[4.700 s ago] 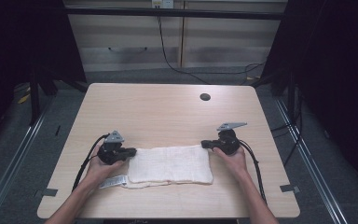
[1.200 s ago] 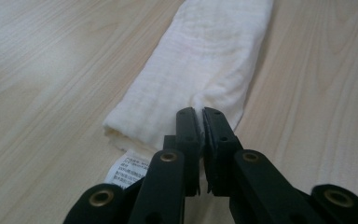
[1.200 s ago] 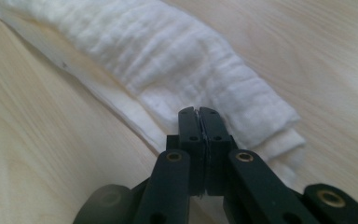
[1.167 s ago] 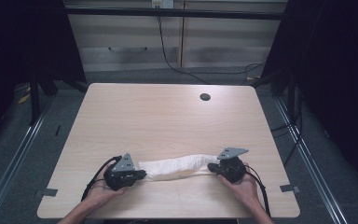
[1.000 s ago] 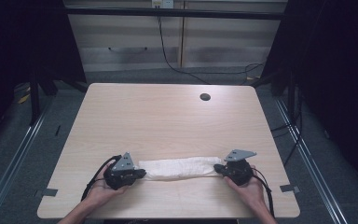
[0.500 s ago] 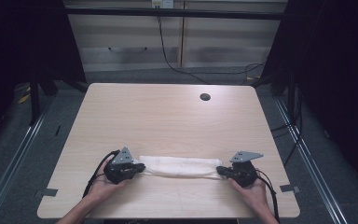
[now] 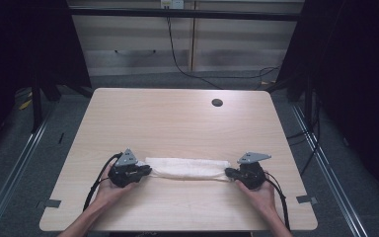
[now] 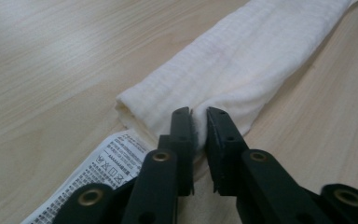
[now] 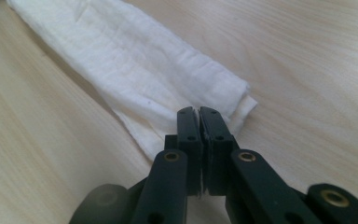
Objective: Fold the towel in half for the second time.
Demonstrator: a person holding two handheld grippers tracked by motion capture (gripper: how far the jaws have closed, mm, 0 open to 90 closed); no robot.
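Note:
A white towel (image 7: 187,168) lies folded into a long narrow strip across the near part of the wooden table (image 7: 177,118). My left gripper (image 7: 145,171) is shut on the strip's left end, pinching a fold of the towel (image 8: 233,79); a printed care label (image 8: 98,172) sticks out beside the jaws. At the strip's right end my right gripper (image 7: 228,173) is shut on a thin corner layer of the towel (image 9: 140,70). Both ends rest at table level, with the strip stretched straight between the grippers.
A small dark round grommet (image 7: 217,102) sits in the table's far right part. Cables trail from both grippers toward the near edge. Drawers and a hanging cable stand beyond the far edge; metal floor rails run along both sides.
The towel was a wide flat rectangle; it has since been folded toward me into a narrow strip. In the last second both grippers moved apart, pulling the strip straighter and flatter.

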